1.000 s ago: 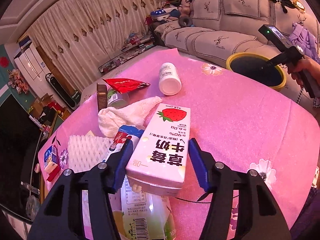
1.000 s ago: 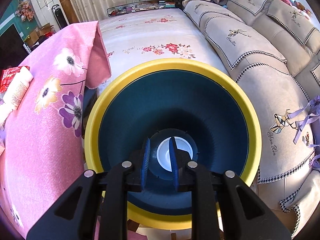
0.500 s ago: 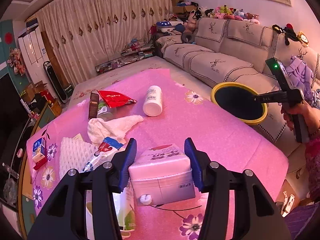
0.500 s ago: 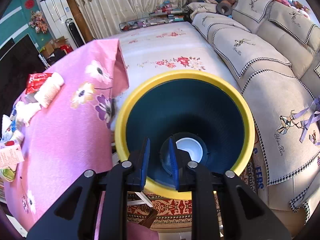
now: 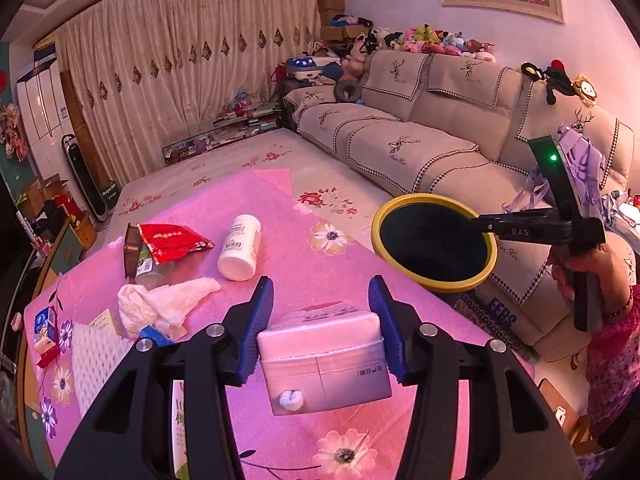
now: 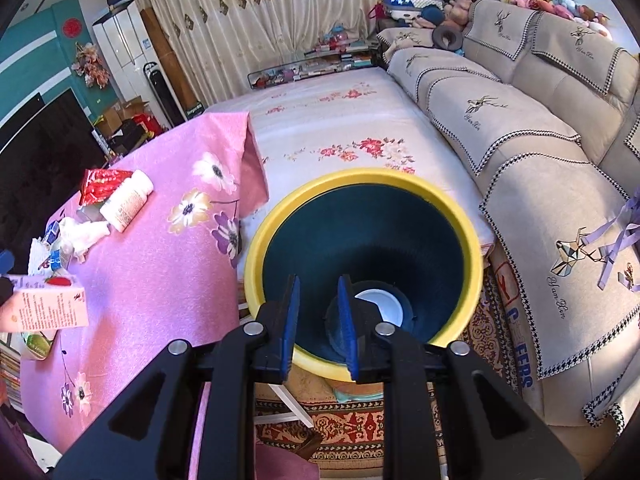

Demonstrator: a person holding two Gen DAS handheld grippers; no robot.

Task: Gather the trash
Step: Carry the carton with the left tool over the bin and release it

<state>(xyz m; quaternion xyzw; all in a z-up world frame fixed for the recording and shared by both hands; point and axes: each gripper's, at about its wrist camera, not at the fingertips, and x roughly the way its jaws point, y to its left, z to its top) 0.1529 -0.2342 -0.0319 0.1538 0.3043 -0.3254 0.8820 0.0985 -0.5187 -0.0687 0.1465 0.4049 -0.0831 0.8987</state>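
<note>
Pink table [image 5: 280,248], sofa behind | left gripper [image 5: 322,320] jaws clamp carton [image 5: 324,356] above near table edge | right gripper [image 6: 318,324] jaws narrow, empty, over bin [image 6: 256,240] | risk — carton slips or misses bin, far right

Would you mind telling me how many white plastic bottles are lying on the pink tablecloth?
1: the white bottle lies on its side beside the red wrapper, beyond the crumpled tissue. Others may be hidden behind the left gripper.
</note>
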